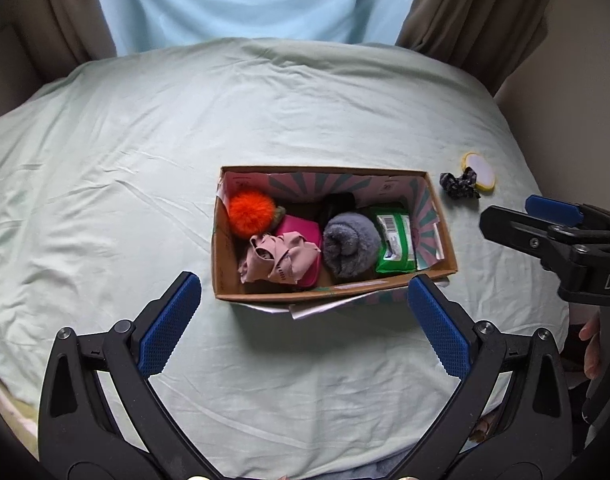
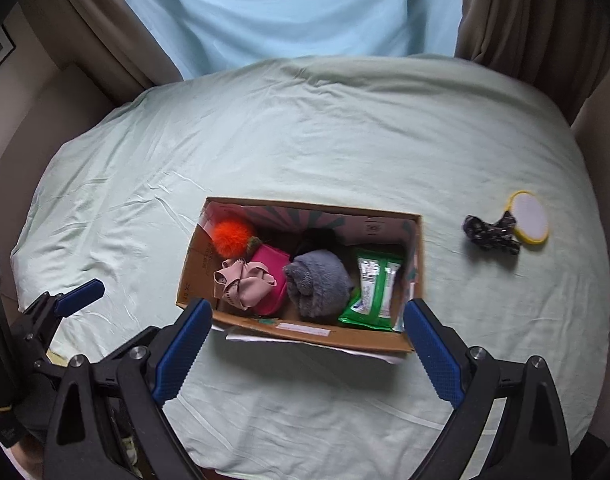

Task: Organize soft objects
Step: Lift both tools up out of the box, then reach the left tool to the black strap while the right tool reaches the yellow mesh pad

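A cardboard box (image 1: pixel 433 272) (image 2: pixel 193 256) sits mid-bed. In it lie an orange pompom (image 1: pixel 251 208) (image 2: pixel 232 236), a pink cloth (image 1: pixel 277 262) (image 2: pixel 245 282) on a magenta pouch (image 1: pixel 301 228), a grey fuzzy roll (image 1: pixel 351 244) (image 2: pixel 319 282) and a green wipes pack (image 1: pixel 395 242) (image 2: pixel 373 288). A dark scrunchie (image 1: pixel 459 185) (image 2: pixel 491 233) and a yellow-rimmed round pad (image 1: pixel 480 172) (image 2: pixel 530 218) lie on the sheet right of the box. My left gripper (image 1: pixel 303 322) and right gripper (image 2: pixel 307 348) are open and empty, hovering over the box's near side.
The bed has a pale green sheet (image 1: pixel 145 140) (image 2: pixel 305 128). Brown curtains (image 1: pixel 477 8) frame a light blue window drape behind it. The right gripper shows at the right edge of the left wrist view (image 1: pixel 553 224). The left gripper shows at the left edge of the right wrist view (image 2: pixel 65 300).
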Demonstrator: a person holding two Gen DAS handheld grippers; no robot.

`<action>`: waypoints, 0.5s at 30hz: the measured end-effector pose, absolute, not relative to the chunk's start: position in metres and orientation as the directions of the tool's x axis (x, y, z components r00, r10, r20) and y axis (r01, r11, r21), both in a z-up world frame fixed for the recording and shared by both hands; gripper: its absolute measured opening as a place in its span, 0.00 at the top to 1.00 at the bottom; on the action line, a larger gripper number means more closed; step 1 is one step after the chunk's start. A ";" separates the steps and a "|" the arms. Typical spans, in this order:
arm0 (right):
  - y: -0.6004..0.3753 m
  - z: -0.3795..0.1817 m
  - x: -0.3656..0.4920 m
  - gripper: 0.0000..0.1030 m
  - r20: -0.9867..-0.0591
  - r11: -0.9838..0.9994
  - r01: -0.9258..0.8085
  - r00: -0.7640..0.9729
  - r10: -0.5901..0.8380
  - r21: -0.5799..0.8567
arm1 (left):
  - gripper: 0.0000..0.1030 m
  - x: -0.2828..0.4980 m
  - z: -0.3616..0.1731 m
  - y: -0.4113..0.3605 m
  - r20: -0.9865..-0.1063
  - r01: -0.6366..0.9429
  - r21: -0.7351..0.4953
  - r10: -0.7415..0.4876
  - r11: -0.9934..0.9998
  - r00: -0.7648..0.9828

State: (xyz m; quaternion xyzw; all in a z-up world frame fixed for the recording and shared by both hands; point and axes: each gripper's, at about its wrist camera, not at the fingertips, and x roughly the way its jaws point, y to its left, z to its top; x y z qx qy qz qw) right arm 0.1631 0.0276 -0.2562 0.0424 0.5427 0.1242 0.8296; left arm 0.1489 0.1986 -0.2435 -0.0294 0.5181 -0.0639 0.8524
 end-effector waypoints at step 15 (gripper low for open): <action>-0.061 -0.161 0.062 0.07 -0.739 0.997 -0.049 0.670 0.075 0.057 | 0.00 0.094 -0.165 0.175 -0.791 0.043 -0.121 -0.122 0.992 0.600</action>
